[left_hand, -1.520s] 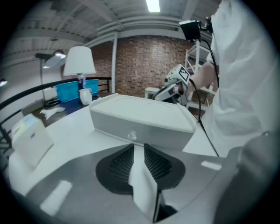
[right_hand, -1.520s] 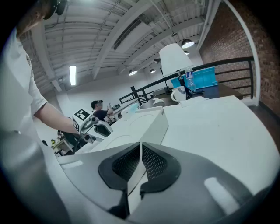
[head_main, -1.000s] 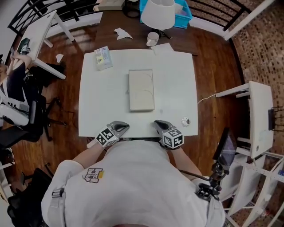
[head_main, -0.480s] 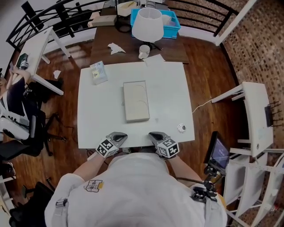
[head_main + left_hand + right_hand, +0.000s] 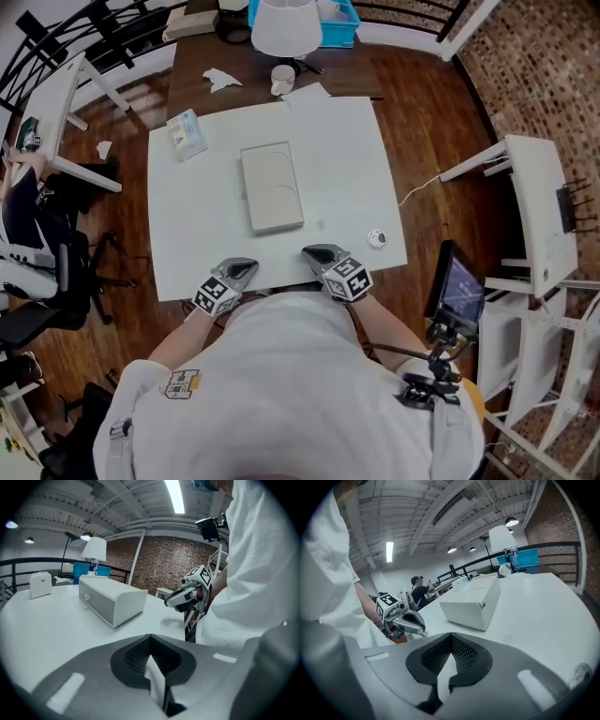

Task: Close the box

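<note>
Currently one box (image 5: 272,187), lid down, lies mid-surface (image 5: 347,169); one small packet (image 5: 187,134) sits at the far left corner and one round item (image 5: 377,238) near the right edge. Left tongs (image 5: 244,268) and right tongs (image 5: 312,251) sit at the near edge, both pressed together, holding nothing.

The white table (image 5: 347,159) bears a small packet (image 5: 187,134) at its far-left corner and a round disc (image 5: 377,238).

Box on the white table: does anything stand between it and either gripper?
Nothing visible does. Bare table lies between the box and both the left gripper and right gripper, held at the near edge with fingers shut. The small round object sits off to the right.
</note>
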